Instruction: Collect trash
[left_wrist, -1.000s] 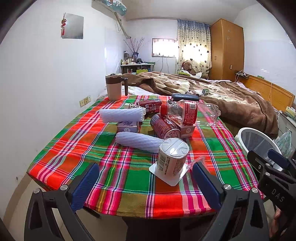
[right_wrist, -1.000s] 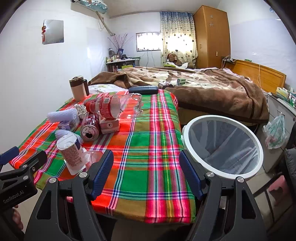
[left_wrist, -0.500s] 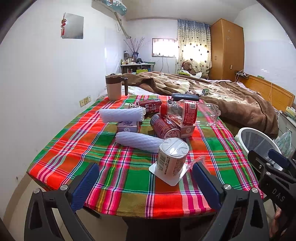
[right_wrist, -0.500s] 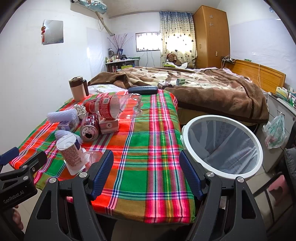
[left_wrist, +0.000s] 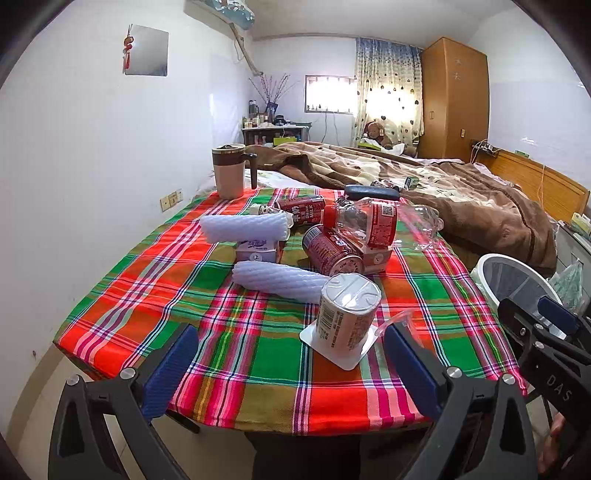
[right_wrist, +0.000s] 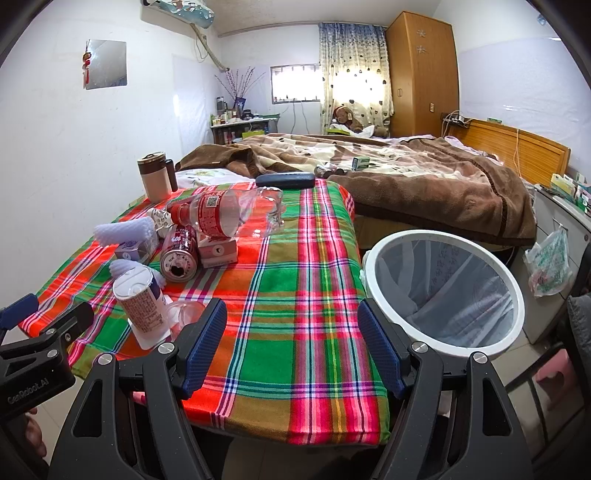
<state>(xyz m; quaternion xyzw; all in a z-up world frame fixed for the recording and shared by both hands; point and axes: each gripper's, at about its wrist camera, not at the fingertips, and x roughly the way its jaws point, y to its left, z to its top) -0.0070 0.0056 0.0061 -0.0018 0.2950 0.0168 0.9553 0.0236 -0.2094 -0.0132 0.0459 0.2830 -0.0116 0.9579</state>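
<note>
On the plaid table's (left_wrist: 258, 362) near edge, your left gripper (left_wrist: 291, 354) and right gripper (right_wrist: 291, 339) spread empty; upturned cup (left_wrist: 349, 314) tips easily if nudged toward bin (right_wrist: 443, 243).

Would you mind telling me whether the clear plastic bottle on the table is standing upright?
No, the clear plastic bottle lies on its side, propped across the red can and a small box.

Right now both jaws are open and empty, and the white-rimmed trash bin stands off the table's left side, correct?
Not quite. The trash bin stands off the table's right side, as the right wrist view shows. Both jaws are open and empty, as you said.
</note>
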